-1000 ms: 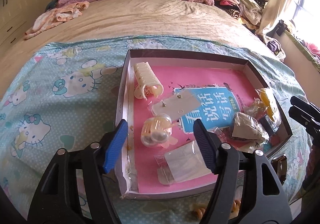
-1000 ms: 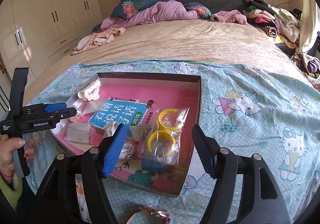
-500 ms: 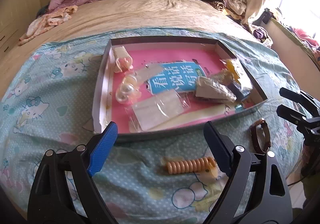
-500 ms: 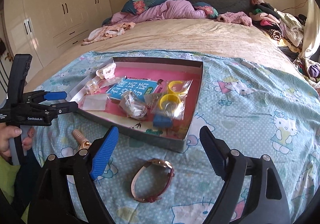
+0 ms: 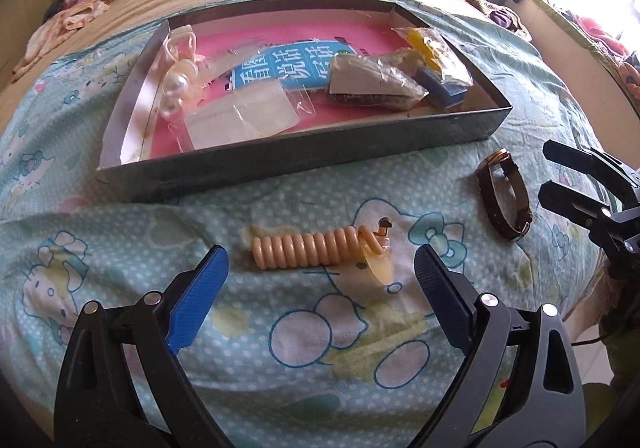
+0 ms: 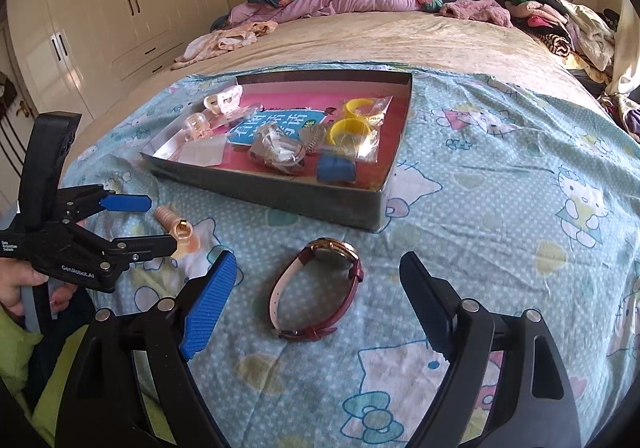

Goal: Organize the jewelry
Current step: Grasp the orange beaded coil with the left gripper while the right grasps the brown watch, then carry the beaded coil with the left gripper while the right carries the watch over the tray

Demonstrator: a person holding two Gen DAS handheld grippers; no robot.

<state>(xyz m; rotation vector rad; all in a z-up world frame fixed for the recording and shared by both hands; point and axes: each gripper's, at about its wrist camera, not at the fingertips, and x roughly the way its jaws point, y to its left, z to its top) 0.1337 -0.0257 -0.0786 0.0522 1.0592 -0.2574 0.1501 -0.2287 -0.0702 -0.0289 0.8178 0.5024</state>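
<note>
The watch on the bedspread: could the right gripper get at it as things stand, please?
Probably yes. The watch lies alone on the bedspread, right ahead of the right gripper, whose open jaws flank it with nothing in between. The box sits farther back.

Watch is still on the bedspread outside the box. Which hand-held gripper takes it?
Right. The watch lies directly ahead of the right hand-held gripper, centred between its open fingers. The left hand-held gripper, jaws opening and empty, faces the coiled hair tie instead, with the watch off to its side.
</note>
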